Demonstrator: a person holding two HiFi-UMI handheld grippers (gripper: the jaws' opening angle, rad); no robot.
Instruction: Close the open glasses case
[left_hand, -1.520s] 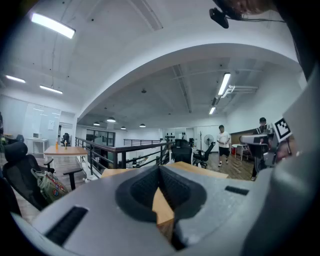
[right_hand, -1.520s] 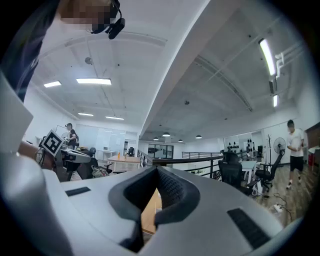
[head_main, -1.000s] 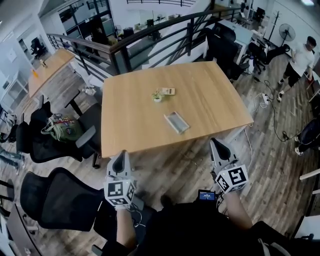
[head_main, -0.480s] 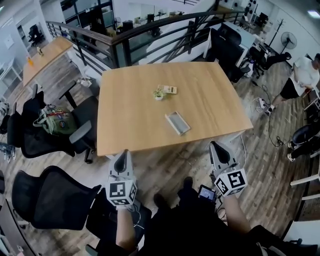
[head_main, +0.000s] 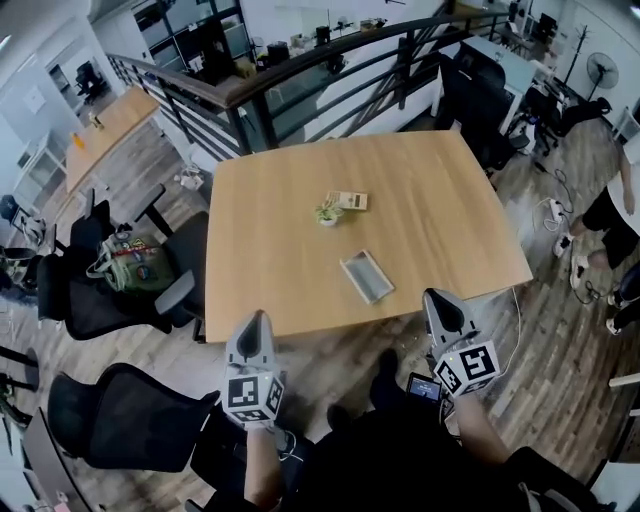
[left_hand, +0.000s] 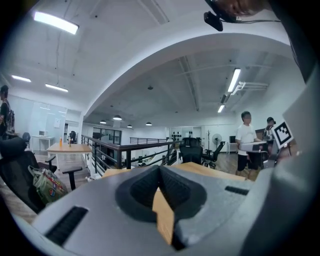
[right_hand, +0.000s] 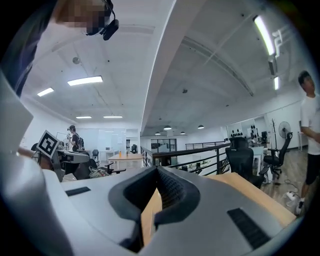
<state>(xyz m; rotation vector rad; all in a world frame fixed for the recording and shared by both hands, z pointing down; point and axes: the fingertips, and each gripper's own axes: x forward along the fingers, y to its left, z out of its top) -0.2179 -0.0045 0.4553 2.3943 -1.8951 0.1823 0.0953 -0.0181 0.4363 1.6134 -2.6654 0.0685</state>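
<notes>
Head view, lower frame: the grey left gripper (head_main: 255, 320) and grey right gripper (head_main: 437, 300) hang short of the light wooden table (head_main: 270, 225), jaws pinched together, empty. The open grey rectangular glasses case (head_main: 367, 276) lies just right of centre; I'd pin it with one gripper and fold it shut with the other.

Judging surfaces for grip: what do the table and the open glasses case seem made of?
Table: likely wood or wood-look laminate, matte; even tan with faint grain. Glasses case: pale grey, perhaps a hard shell; too small to tell.
</notes>
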